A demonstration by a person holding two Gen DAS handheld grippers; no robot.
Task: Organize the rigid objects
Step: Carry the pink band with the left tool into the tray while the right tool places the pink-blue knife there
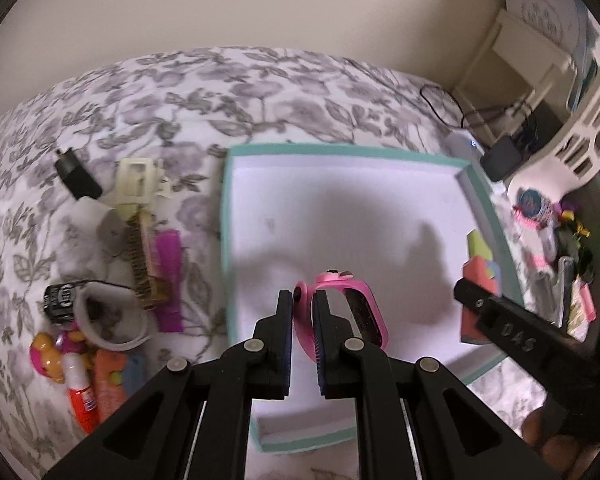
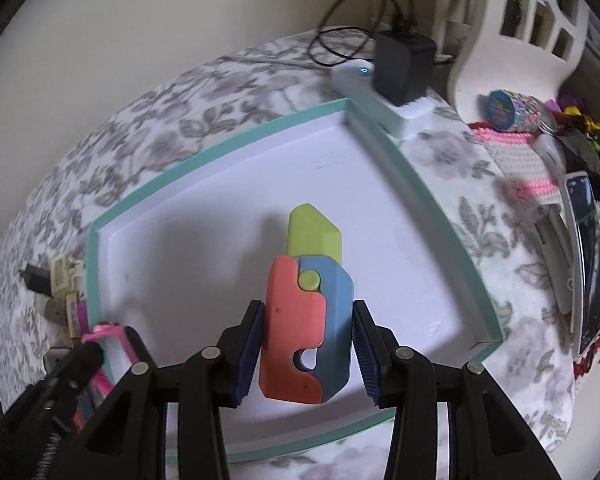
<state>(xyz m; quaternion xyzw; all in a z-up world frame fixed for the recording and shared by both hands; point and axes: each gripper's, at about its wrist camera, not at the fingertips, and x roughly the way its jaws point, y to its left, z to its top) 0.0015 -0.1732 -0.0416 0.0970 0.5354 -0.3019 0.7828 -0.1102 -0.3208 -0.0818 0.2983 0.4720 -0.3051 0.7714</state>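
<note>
Left gripper (image 1: pixel 303 304) clamps pink watch (image 1: pixel 346 312) strap; right gripper (image 2: pixel 308 320) holds plastic toy (image 2: pixel 306 304). Risk: thin strap probably slips before teal-rimmed tray (image 1: pixel 340 150).

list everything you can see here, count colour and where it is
shallow cardboard tray: 1, teal rim, white inside, centre of the floral bedspread
pink plastic wristband watch: 1, pink, over the tray, in the left gripper
blocky plastic toy: 1, coral, blue and lime, over the tray, in the right gripper
black plug adapter: 1, black, on a white box past the tray's far corner
orange-capped glue stick: 1, white and orange, left of the tray
purple comb: 1, purple, left of the tray
white lattice basket: 1, white, far right
left gripper: 1, black, jaws shut on the watch strap
right gripper: 1, black, jaws shut on the toy
</note>
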